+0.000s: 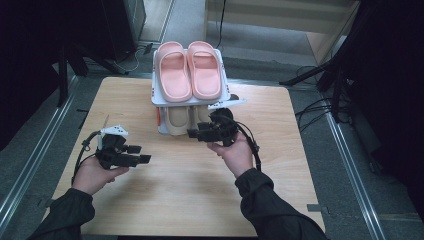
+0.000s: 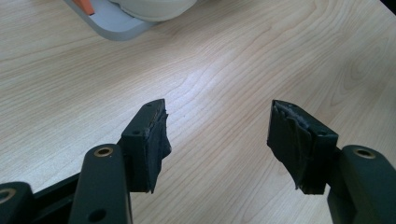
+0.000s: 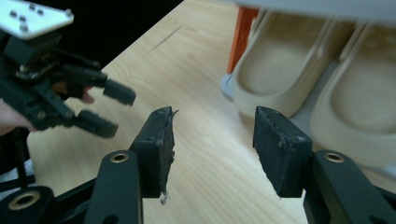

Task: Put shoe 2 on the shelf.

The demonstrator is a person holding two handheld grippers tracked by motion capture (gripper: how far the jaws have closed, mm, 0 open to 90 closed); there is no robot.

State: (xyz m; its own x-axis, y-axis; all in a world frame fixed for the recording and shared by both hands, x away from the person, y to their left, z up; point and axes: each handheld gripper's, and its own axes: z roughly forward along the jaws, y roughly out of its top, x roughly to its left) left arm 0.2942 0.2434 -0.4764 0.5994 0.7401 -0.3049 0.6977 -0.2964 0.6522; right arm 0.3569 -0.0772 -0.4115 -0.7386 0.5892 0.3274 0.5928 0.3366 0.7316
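Observation:
A pair of pink slippers (image 1: 189, 70) lies on the top shelf of a small white rack (image 1: 156, 97) at the far middle of the wooden table (image 1: 200, 200). A beige pair (image 1: 178, 120) sits on the shelf below; the right gripper view shows these beige slippers (image 3: 280, 79) close ahead. My right gripper (image 1: 196, 134) (image 3: 212, 140) is open just in front of that lower shelf, with bare table between its jaws. My left gripper (image 1: 140, 154) (image 2: 217, 135) hovers open over bare wood at the left, nothing between its jaws. From the right gripper view, the left gripper (image 3: 116, 112) is off to the side.
An orange post (image 3: 241, 37) holds up the rack's near left corner. The rack's grey base (image 2: 116, 28) edges into the left gripper view. Dark stands and cables flank the table on both sides, and metal floor rails run along it.

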